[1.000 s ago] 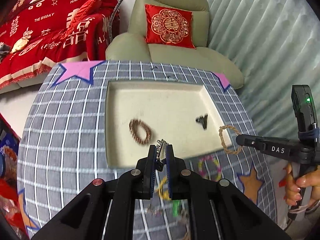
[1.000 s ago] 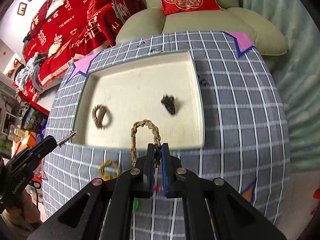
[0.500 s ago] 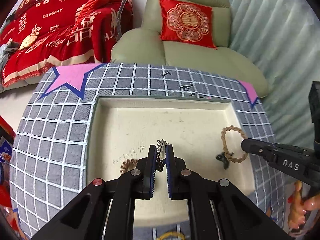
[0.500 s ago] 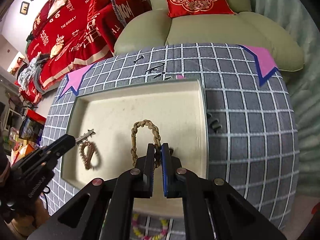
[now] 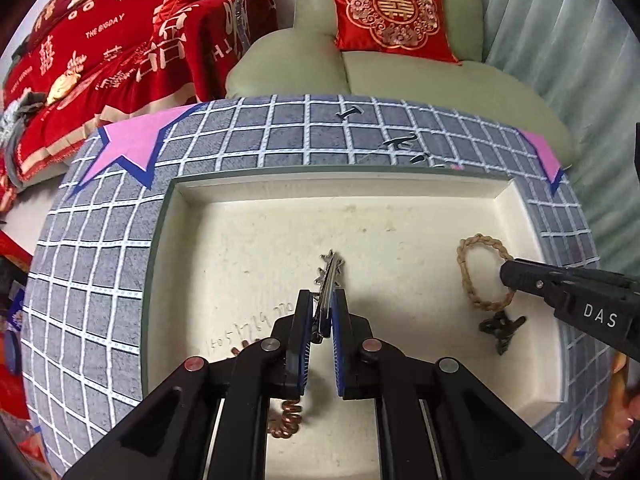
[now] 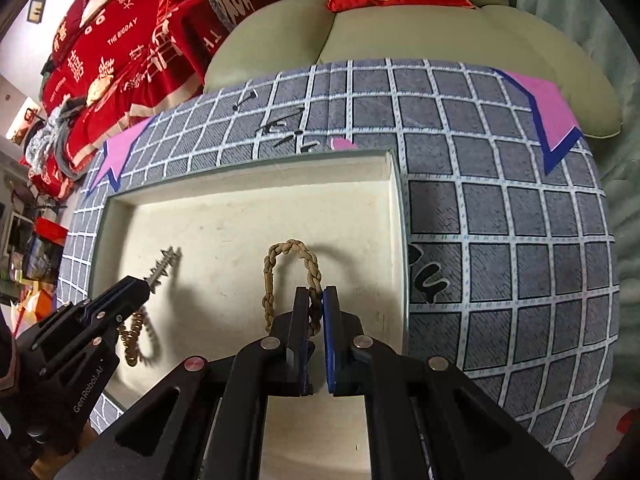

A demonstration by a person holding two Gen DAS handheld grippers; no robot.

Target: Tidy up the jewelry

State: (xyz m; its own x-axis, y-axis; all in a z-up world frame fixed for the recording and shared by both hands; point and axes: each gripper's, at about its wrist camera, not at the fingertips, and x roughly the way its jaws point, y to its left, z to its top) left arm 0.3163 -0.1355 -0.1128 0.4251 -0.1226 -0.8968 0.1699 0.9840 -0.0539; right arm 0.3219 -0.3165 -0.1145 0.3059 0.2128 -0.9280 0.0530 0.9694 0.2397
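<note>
A: Where are we w/ the cream shallow rectangular tray (image 5: pixel 516 208)?

B: Both pieces are over it. Left gripper (image 5: pixel 320 312) is pinched narrow on the small silver jagged metal ornament (image 5: pixel 330 270), which sticks out past the tips above the tray's middle. Right gripper (image 6: pixel 316 312) is clamped on the tan braided cord bracelet (image 6: pixel 294 250), loop held over the tray's right half, casting a shadow on the floor.

A: Already inside?

B: A coppery beaded bracelet (image 6: pixel 134 332) under the left tool, and a small dark metal charm (image 5: pixel 502 328) just beside the braided loop.

A: So the step is the set-down. Tips?

B: Imo lower each tool close to the floor before letting go, so nothing bounces. Keep the braid off the dark charm, else they tangle. Put the silver bit on bare floor, apart from the beads. Open slowly; the braid may cling to the pads.

A: Height?

B: Can't tell exactly; the shadows suggest neither piece touches down yet.
</note>
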